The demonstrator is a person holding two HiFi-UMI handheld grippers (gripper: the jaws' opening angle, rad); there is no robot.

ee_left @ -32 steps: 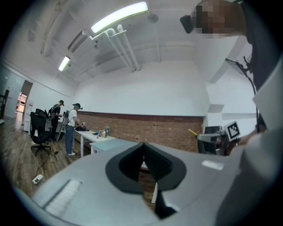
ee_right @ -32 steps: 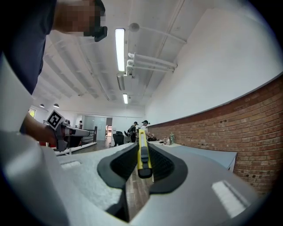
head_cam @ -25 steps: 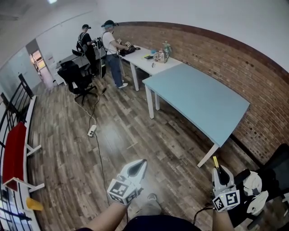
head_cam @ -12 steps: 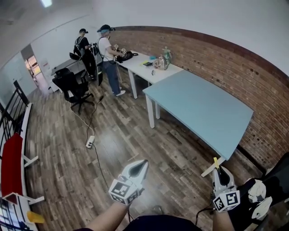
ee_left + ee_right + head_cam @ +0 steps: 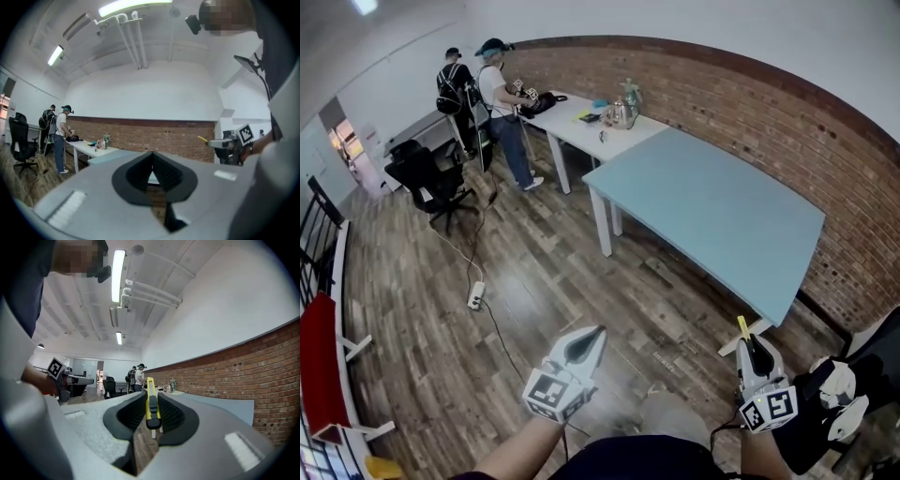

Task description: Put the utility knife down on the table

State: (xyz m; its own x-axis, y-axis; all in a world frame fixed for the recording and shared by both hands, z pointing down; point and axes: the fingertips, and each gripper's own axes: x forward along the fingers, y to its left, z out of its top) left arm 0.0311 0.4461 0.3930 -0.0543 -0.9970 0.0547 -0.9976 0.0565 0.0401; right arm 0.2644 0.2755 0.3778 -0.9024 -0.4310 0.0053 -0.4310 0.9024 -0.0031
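A yellow utility knife (image 5: 151, 401) with a black slider stands upright between the jaws of my right gripper (image 5: 151, 414), which is shut on it. In the head view its yellow tip (image 5: 742, 327) sticks out of the right gripper (image 5: 752, 352), low at the right, just short of the near corner of the light blue table (image 5: 712, 206). My left gripper (image 5: 584, 345) hangs over the wood floor at lower middle. In the left gripper view its jaws (image 5: 152, 171) are closed together with nothing between them.
A white table (image 5: 581, 120) with a kettle and small items adjoins the blue table's far end; two people (image 5: 483, 89) stand there. A black office chair (image 5: 427, 173) and a floor cable with a power strip (image 5: 474, 296) lie to the left. A brick wall (image 5: 769, 122) runs behind.
The view has shifted: the blue table sits nearer and lower in the frame, its near corner now close to the right gripper. Both grippers keep their hold and places.
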